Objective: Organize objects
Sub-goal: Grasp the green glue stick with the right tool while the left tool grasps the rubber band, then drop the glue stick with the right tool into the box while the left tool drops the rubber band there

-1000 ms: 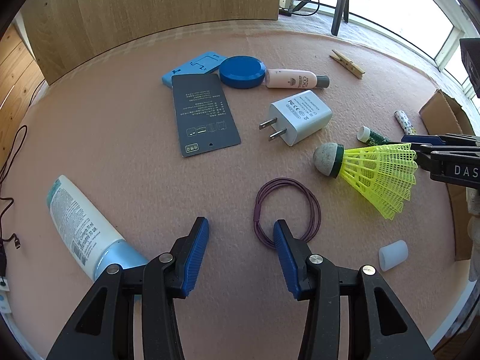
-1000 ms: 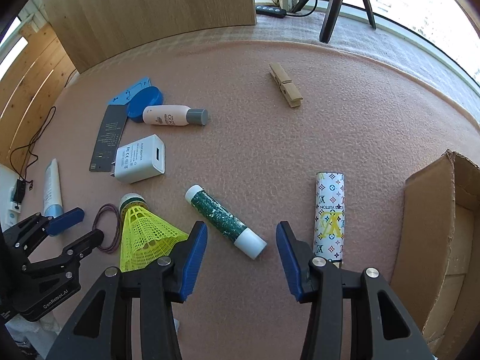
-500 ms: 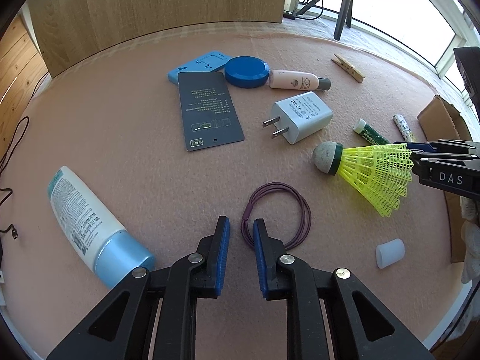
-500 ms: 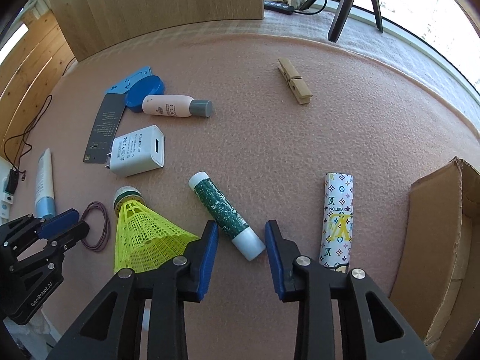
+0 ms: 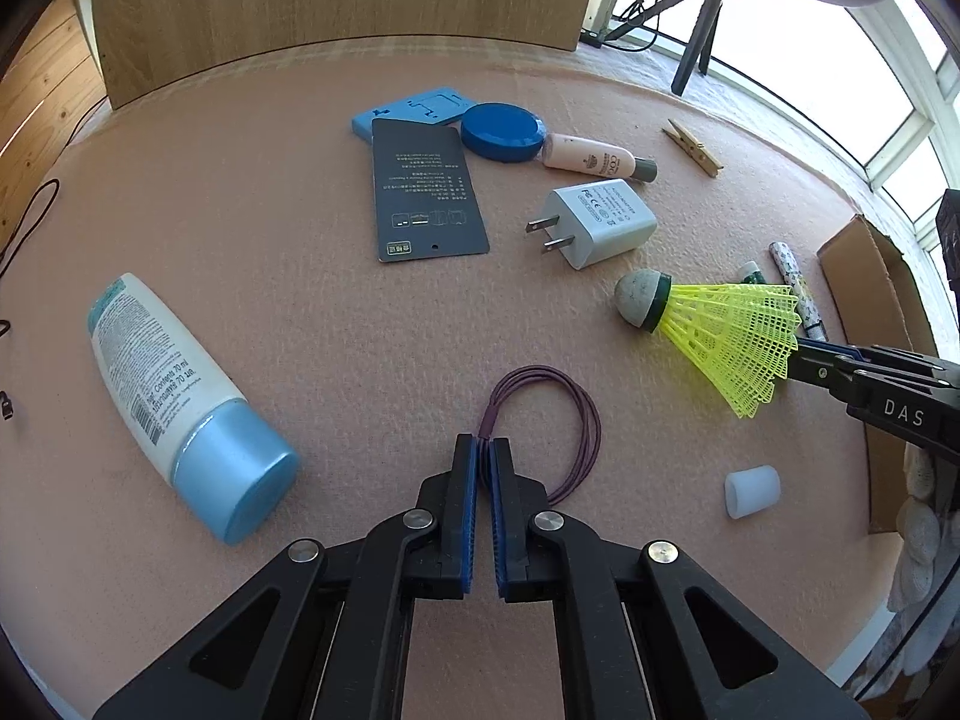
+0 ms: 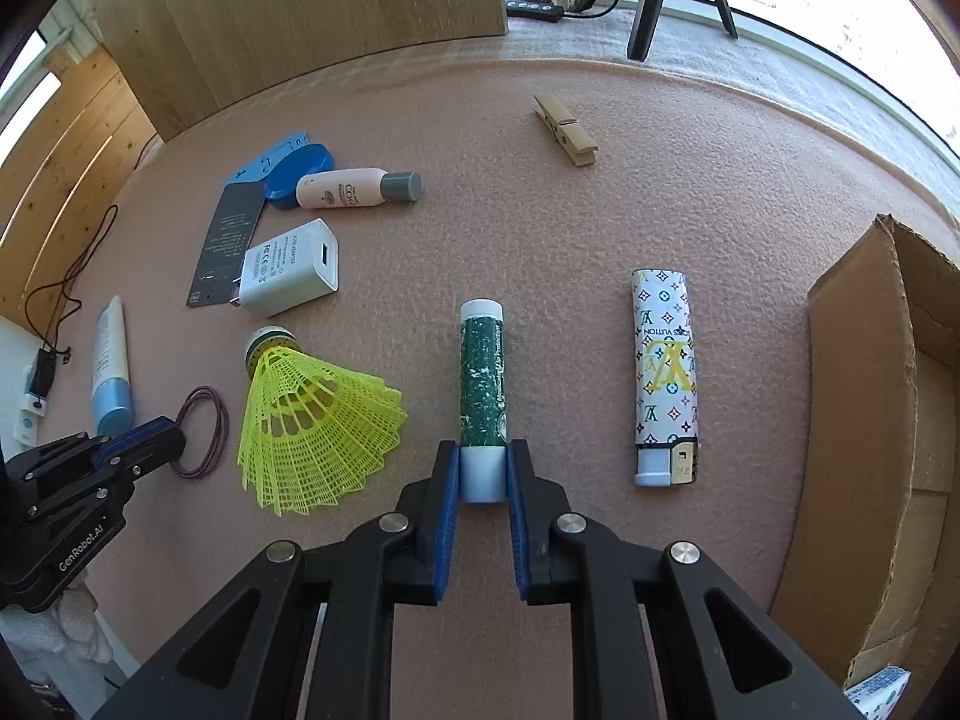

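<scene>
My left gripper is shut on the near edge of a purple hair tie that lies on the pink mat. It also shows in the right wrist view, with the hair tie. My right gripper is shut on the white end of a green lip balm tube that lies on the mat. A yellow shuttlecock lies between the grippers and also shows in the left wrist view.
A patterned lighter and an open cardboard box lie to the right. A white charger, dark card, blue lid, pink bottle, clothespin, lotion tube and white cap lie around.
Both grippers were open a second ago and have closed: the left onto the hair tie, the right onto the lip balm tube, which has turned in line with the fingers.
</scene>
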A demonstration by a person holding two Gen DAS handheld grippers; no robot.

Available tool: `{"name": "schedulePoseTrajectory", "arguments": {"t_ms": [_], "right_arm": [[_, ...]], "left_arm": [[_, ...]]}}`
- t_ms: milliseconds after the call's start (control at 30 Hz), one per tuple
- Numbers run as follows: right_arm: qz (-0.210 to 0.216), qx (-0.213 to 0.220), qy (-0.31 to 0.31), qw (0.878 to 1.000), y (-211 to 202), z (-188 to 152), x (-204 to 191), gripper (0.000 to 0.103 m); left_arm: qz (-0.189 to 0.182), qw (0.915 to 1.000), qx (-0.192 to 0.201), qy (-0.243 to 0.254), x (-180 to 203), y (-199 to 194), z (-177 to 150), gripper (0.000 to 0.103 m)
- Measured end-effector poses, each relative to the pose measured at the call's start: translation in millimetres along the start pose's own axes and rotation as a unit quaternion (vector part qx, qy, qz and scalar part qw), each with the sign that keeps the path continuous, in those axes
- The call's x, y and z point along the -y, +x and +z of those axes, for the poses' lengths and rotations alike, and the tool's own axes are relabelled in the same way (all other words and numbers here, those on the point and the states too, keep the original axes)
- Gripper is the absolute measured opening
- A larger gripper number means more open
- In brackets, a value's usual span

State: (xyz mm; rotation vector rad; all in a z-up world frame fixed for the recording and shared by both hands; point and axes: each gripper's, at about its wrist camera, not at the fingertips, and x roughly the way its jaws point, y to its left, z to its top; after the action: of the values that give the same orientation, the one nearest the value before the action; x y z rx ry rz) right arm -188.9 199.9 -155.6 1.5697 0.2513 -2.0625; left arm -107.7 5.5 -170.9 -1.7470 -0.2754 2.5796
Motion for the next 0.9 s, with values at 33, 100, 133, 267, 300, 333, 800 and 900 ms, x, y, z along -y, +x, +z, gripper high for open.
{"name": "schedulePoseTrajectory", "arguments": {"t_ms": [33,100,133,267,300,333,800,900], "right_arm": [[0.004,0.001,0.002,1.0,-2.2,-4.4,0.2,0.014],[0.01,0.004,0.007,1.0,-6.2,-11.9,0.5,0.014],[0.015,0.006,0.011,1.0,-8.2,-15.5,1.3,0.014],[0.032,0.014,0.028,0.999,-21.3,-31.7,5.6,0.014],[0.034,0.017,0.03,0.999,-26.0,-36.0,6.7,0.014],[0.036,0.02,0.032,0.999,-30.3,-38.7,7.6,0.014],[0.052,0.089,0.076,0.992,-110.6,-70.2,36.2,0.014],[0.042,0.104,0.089,0.99,-127.2,-78.0,50.3,0.014]], "left_arm": [[-0.003,1.0,-0.001,-0.001,-0.1,-1.5,-2.9,0.004],[-0.01,0.9999,-0.002,-0.003,0.5,-6.0,-8.7,0.004],[-0.013,0.9999,-0.001,-0.004,1.2,-8.5,-11.3,0.004],[-0.023,0.9997,0.009,-0.005,4.7,-22.8,-16.1,0.004],[-0.027,0.9996,0.012,-0.004,6.1,-27.3,-16.3,0.004],[-0.03,0.9994,0.016,-0.004,7.7,-31.5,-16.3,0.004],[-0.068,0.9944,0.066,0.046,64.8,-85.7,0.9,0.004],[-0.08,0.9915,0.075,0.069,87.6,-93.6,6.1,0.004]]}}
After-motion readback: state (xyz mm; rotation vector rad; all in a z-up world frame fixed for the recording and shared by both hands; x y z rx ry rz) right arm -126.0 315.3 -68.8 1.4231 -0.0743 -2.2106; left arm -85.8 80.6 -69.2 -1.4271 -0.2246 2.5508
